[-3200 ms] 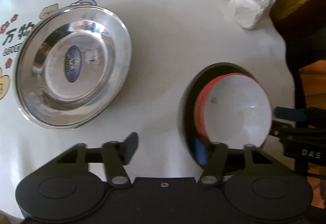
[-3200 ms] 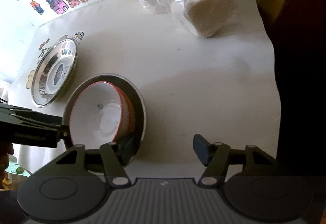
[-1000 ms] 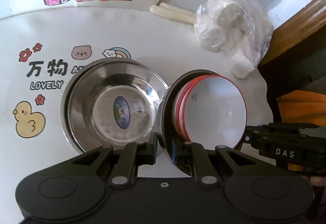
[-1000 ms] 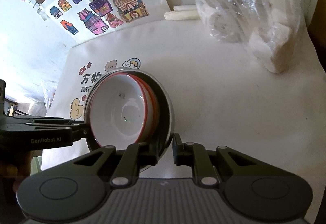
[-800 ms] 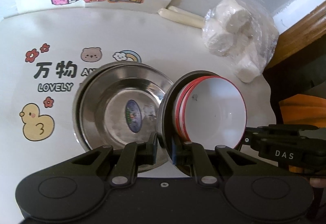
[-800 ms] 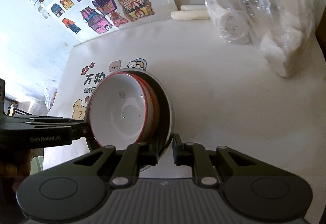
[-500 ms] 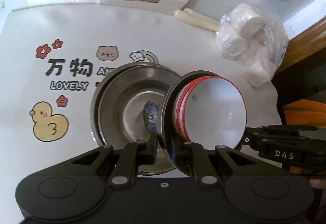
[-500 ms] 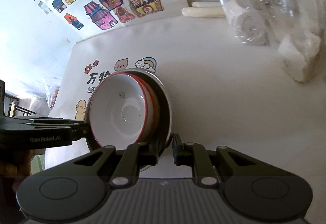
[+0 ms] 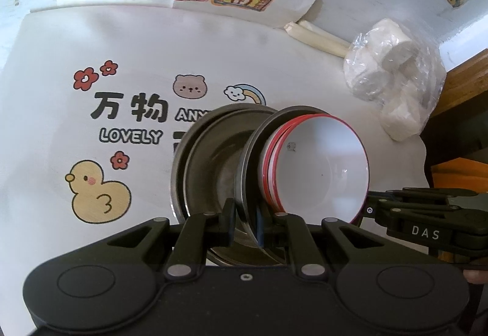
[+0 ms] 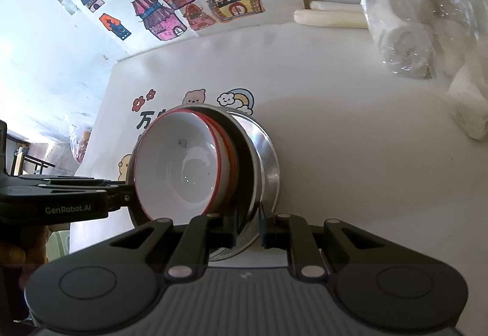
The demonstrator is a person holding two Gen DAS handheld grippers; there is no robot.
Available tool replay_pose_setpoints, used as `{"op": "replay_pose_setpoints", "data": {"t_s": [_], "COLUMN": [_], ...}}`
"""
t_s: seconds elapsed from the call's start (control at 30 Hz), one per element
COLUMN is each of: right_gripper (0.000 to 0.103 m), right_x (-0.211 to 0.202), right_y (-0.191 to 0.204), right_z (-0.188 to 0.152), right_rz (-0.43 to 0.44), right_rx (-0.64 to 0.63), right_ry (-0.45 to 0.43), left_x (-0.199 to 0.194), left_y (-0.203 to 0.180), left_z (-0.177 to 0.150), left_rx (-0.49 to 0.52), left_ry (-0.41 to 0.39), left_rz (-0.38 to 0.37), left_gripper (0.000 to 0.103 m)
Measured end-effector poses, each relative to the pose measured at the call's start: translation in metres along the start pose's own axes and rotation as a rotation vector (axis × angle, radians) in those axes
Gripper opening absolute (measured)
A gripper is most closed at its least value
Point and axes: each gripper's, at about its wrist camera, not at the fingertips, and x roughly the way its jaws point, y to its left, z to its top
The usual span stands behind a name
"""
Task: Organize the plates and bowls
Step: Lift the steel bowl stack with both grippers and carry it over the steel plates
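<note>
In the left wrist view, the left gripper [image 9: 245, 224] is pinched nearly closed on the near rim of a steel plate [image 9: 248, 159] that carries two nested red-rimmed white bowls [image 9: 320, 165]. This load hangs over a second steel plate [image 9: 210, 171] lying on the white tablecloth [image 9: 61, 128], overlapping its right half. The right gripper [image 9: 370, 209] comes in from the right and meets the far rim of the load; from here I cannot tell whether it grips the plate or a bowl. A bag of white rolls [image 9: 393, 92] lies well apart at the far right. In the right wrist view, the right gripper [image 10: 247, 224] is also nearly closed, clamped on the near edge of the carried steel plate [image 10: 244, 153], with the bowls [image 10: 183, 168] inside it and the lower plate [image 10: 270, 159] showing just behind on the right. The left gripper [image 10: 129, 198] reaches the opposite rim from the left. The step in hand looks like stacking the loaded plate onto the resting one. The next move calls for centring the load over the lower plate, keeping it level, then lowering both sides together before releasing.
</note>
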Motion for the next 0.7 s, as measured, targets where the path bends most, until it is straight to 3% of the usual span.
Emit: {"op": "replay_pose_setpoints", "data": {"t_s": [0.7], "right_gripper": [0.015], "right_x": [0.019], "right_y": [0.007], "right_z": [0.004], "right_rz": [-0.013], "right_rx": [0.034], "right_ry": [0.016], "left_x": [0.015], "left_y": [0.02], "left_z": [0.008], "left_rx": [0.009], "left_ry": [0.047], "left_rz": [0.005], "left_gripper": [0.013]}}
